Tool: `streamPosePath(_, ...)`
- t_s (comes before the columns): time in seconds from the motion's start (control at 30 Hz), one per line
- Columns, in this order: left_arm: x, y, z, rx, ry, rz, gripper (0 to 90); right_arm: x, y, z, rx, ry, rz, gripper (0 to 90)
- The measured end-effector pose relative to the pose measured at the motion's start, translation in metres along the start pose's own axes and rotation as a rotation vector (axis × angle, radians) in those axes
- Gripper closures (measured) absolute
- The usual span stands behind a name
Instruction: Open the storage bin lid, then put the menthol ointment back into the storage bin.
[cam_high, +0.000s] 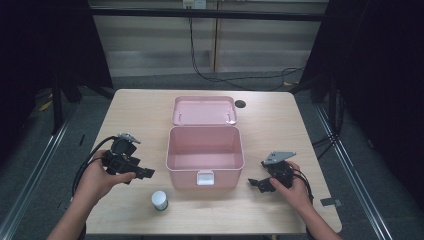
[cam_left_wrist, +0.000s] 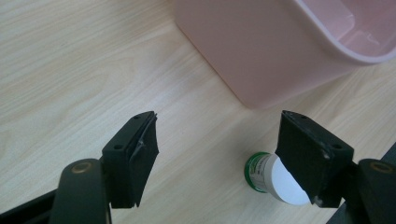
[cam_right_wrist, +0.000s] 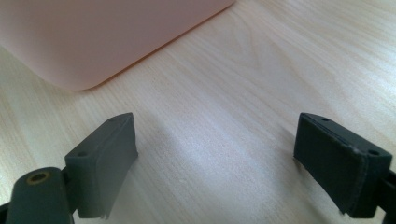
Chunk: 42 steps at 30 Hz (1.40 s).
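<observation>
The small white jar (cam_high: 160, 200) with a green band stands upright on the worktop (cam_high: 280, 125), low in the high view, just left of centre. It sits below and to the right of the left tool (cam_high: 145, 173), near it but not touching, and just in front of the lower left corner of the pink box (cam_high: 205, 156). In the left gripper view the jar (cam_left_wrist: 273, 178) appears at lower right, partly covered by the right-hand jaw; whether that jaw touches it cannot be told. The gap between the jaws shows bare wood.

Left tool (cam_left_wrist: 217, 149): jaws spread wide, nothing between them, nothing held. It is carried in the person's left hand (cam_high: 100, 180) at the middle left of the high view, pointing towards the box.

Right tool (cam_high: 255, 183): held in the right hand (cam_high: 295, 187) at the lower right of the high view, well apart from the jar, with the box between them. In the right gripper view the right tool (cam_right_wrist: 215, 144) has its jaws spread wide over bare worktop, holding nothing and touching nothing, with a corner of the box (cam_right_wrist: 102, 32) at upper left.

Containers: the pink box stands at the centre of the worktop with its lid (cam_high: 204, 110) folded back flat behind it. The interior is in view from above and holds no contents. A white latch (cam_high: 205, 177) sits on the front wall.
</observation>
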<state>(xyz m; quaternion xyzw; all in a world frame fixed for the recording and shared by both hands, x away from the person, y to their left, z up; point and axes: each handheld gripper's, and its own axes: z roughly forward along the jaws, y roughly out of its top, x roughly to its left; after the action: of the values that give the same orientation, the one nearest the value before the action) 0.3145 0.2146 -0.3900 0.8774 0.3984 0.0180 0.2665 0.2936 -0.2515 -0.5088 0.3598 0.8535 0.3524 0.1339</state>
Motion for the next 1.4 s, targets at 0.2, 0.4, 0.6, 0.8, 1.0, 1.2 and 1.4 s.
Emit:
streamPosePath(0.2, -0.007, -0.002, 0.002, 0.011, -0.015, 0.013, 28.7, 0.000, -0.004, 0.000, -0.026, -0.001, 0.001, 11.6)
streamPosePath(0.4, -0.017, -0.002, 0.007, 0.021, -0.033, 0.040, 28.2, 0.000, -0.004, 0.000, -0.031, 0.000, 0.006, 11.7)
streamPosePath(0.6, -0.021, -0.004, 0.010, 0.024, -0.044, 0.045, 28.1, 0.000, -0.004, 0.000, -0.031, 0.000, 0.005, 11.7)
streamPosePath(0.8, -0.024, -0.008, 0.013, 0.032, -0.059, 0.048, 28.1, 0.000, -0.004, 0.000, -0.031, 0.000, 0.005, 11.7)
streamPosePath(1.0, -0.026, -0.011, 0.018, 0.047, -0.071, 0.056, 28.1, 0.000, -0.004, 0.000, -0.032, 0.000, 0.004, 11.7)
streamPosePath(1.2, -0.029, -0.017, 0.025, 0.062, -0.084, 0.052, 28.1, 0.000, -0.004, 0.000, -0.032, 0.001, 0.004, 11.7)
streamPosePath(1.4, -0.034, -0.022, 0.031, 0.079, -0.099, 0.052, 28.1, 0.000, -0.004, 0.000, -0.031, 0.000, 0.006, 11.7)
